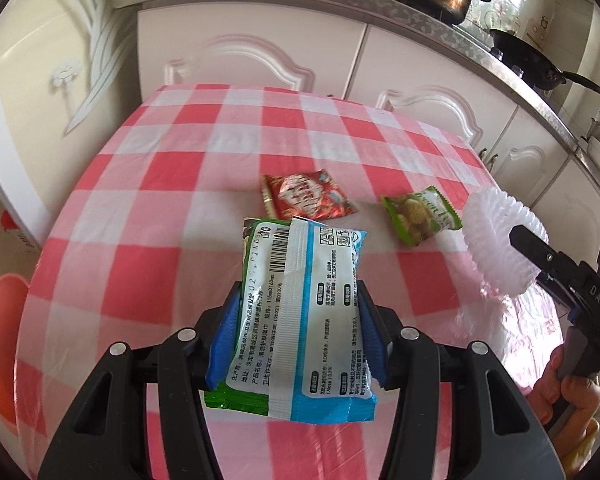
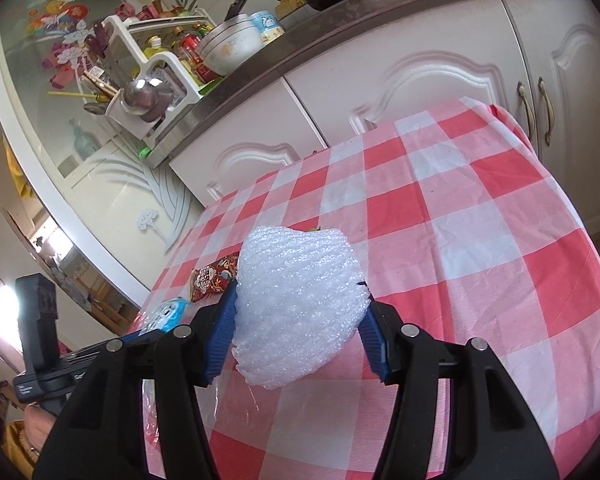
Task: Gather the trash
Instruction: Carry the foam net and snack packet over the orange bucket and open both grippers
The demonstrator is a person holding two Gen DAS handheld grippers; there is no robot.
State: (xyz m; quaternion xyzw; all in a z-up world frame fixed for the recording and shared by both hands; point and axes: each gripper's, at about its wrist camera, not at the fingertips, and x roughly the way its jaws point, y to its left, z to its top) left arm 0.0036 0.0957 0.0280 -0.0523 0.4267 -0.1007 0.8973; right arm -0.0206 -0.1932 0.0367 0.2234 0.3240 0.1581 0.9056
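Both tongs are loaded: left gripper (image 1: pixel 300 332) stands about half open with its blue pads clamped on the long edges of two stacked packets, a blue-and-white wet-wipe packet (image 1: pixel 328 308) over a green packet (image 1: pixel 256 248); right gripper (image 2: pixel 298 334) is likewise about half open, pressed on a white foam fruit net (image 2: pixel 296 304) that bulges between the pads. Both loads hang clear above the red-and-white checked tablecloth (image 1: pixel 172 184). Still on the cloth, toward the far middle of the table: a red snack wrapper (image 1: pixel 306 196) and, to its right, a green snack wrapper (image 1: pixel 420 216), near each other but apart. An orange basin (image 1: pixel 4 320) shows off the table's near left edge; judged the likely bin, though its inside cannot be seen. A crinkled clear plastic bag (image 2: pixel 156 412) lies at the near edge below the right gripper; could also be the target, cannot tell. Step in hand, as judged: carrying both loads to the receptacle. Notes for doing it well: keep the squeeze steady, since the two slick packets may slide on each other; hold the packets level rather than nose-down; let go only once fully over the opening, one hand at a time. The foam is light and springy, so it may cling to a pad or bounce out; release it low.
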